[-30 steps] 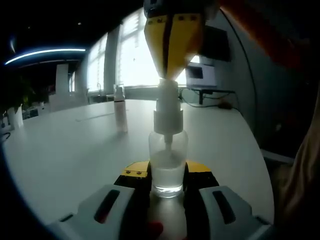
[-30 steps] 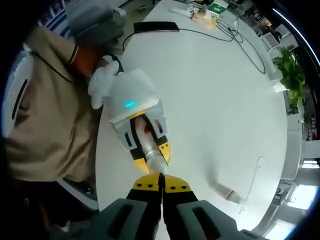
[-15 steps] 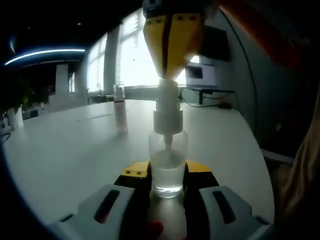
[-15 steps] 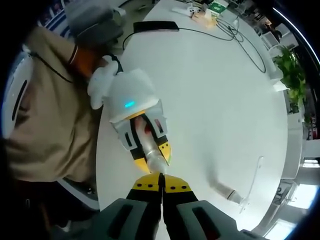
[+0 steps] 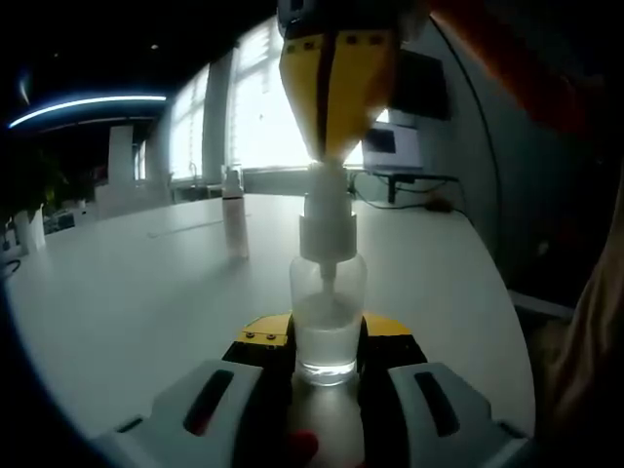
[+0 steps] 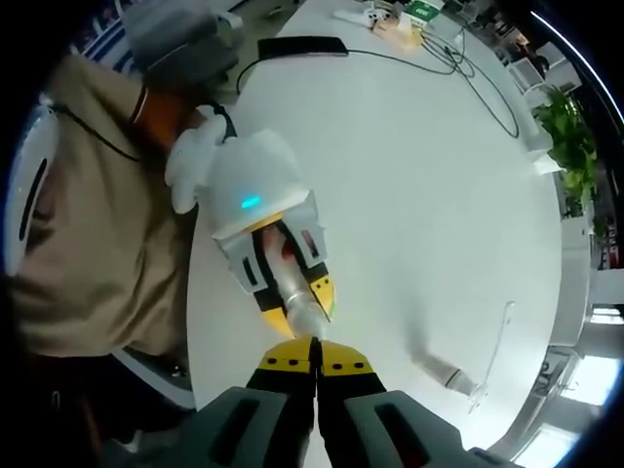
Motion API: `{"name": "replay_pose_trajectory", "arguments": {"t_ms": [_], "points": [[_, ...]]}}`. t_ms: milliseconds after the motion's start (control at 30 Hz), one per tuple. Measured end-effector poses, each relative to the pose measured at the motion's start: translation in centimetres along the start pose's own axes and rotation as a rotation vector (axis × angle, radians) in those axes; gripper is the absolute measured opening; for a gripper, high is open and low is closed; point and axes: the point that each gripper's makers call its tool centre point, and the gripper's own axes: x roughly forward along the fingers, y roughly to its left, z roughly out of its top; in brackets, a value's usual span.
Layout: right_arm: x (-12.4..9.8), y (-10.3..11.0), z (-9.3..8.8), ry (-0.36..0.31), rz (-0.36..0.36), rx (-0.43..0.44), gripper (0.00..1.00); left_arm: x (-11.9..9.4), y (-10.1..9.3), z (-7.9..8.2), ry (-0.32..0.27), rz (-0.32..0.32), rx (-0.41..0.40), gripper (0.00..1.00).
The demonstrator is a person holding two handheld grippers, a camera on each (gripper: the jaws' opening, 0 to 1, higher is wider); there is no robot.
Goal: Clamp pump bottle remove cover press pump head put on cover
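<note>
- Your left tool (image 5: 327, 366) holds the clear pump bottle (image 5: 328, 317) upright by its base, standing on the white worktop (image 5: 136, 302).
- Your right tool (image 5: 336, 136) comes down from above with its jaws pressed together, the tip on the pump head (image 5: 327, 195).
- Over the last second the tip has sunk slightly and the head looks a little lower, so you seem to be mid-press.
- The cover (image 5: 234, 222) stands well apart near the far edge, still waiting to go back on.
- No brand or writing is legible on the bottle or cover.
</note>
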Motion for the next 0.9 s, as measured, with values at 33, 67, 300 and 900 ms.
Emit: {"name": "replay_pose_trajectory", "arguments": {"t_ms": [33, 67, 300, 900], "points": [[0.00, -0.06, -0.01, -0.001, 0.005, 0.002, 0.00, 0.00, 0.01, -0.01, 0.000, 0.000, 0.000, 0.15], [0.03, -0.06, -0.03, -0.004, 0.015, 0.011, 0.00, 0.01, 0.00, -0.02, 0.000, 0.000, -0.001, 0.15], [0.13, 0.07, -0.10, -0.025, 0.024, 0.030, 0.00, -0.03, 0.06, -0.02, 0.000, 0.000, -0.001, 0.15], [0.18, 0.02, -0.07, -0.012, 0.016, 0.029, 0.00, -0.02, 0.10, -0.03, -0.001, 0.000, 0.000, 0.15]]}}
